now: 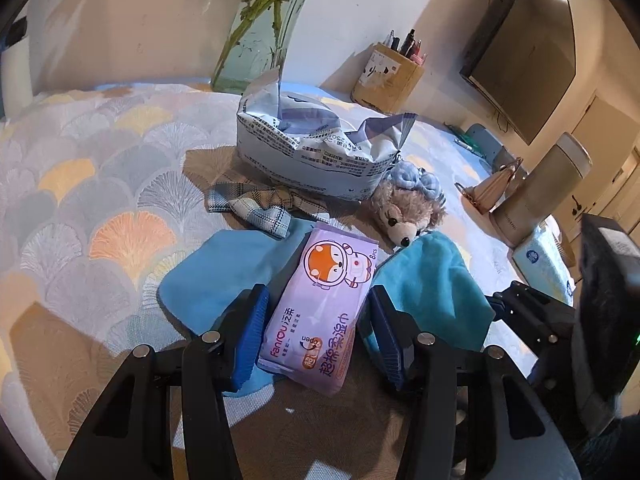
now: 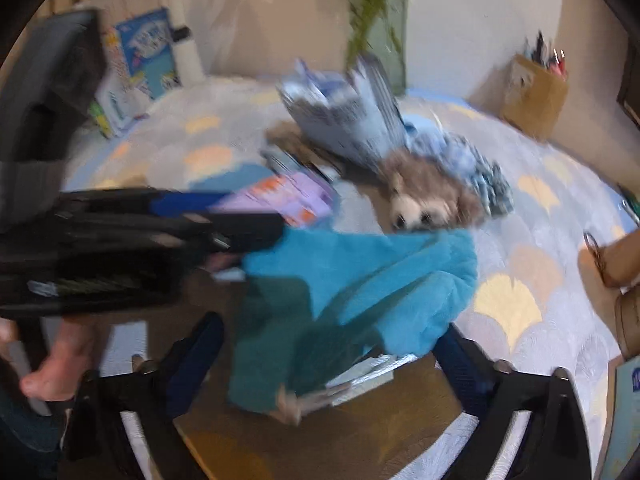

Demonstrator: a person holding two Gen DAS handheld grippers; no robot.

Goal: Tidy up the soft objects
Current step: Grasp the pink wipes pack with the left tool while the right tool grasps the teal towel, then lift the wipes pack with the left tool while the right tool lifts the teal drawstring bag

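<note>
Bare patterned tablecloth toward left edge, so plenty of room there. Left gripper partly open, wipes pack between pads, contact unclear. Right gripper wide open around blue towel, view blurry. Stuffed toy mid-table beside white bag; pen box at far edge by wall.
</note>
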